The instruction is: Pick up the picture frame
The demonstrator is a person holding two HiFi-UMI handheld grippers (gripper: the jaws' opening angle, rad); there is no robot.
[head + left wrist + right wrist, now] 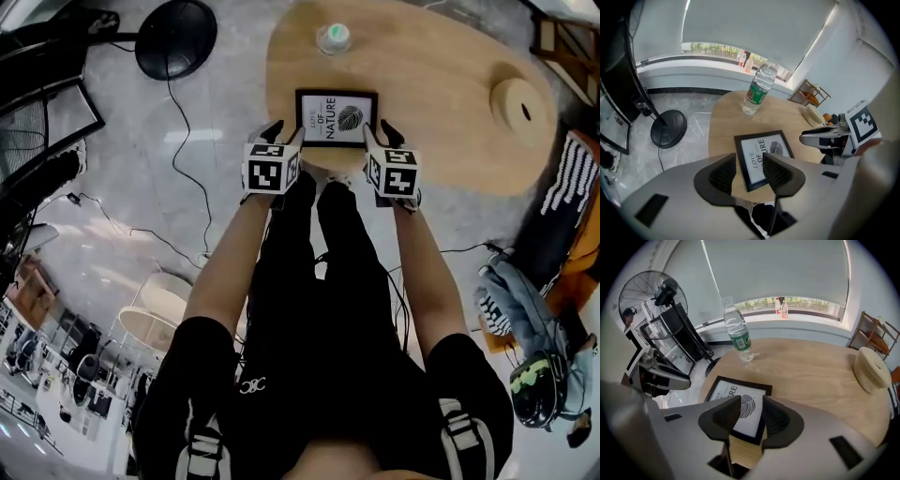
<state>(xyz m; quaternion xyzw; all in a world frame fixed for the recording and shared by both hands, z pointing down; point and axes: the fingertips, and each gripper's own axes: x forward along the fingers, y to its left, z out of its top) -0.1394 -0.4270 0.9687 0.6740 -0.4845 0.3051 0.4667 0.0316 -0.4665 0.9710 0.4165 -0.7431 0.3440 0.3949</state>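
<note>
On the table (441, 103) edge nearest me, the picture frame (336, 117) lay flat.
Its long side ran from left gripper (284, 133) to right gripper (378, 134); both stood narrowly parted, empty (jaws hid its near corners).

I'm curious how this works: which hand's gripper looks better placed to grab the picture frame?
Left, but only narrowly. The left gripper is open, its jaws straddling the left edge of the picture frame near a corner. The right gripper, also open, sits at the opposite corner, so either could probably grab it.
</note>
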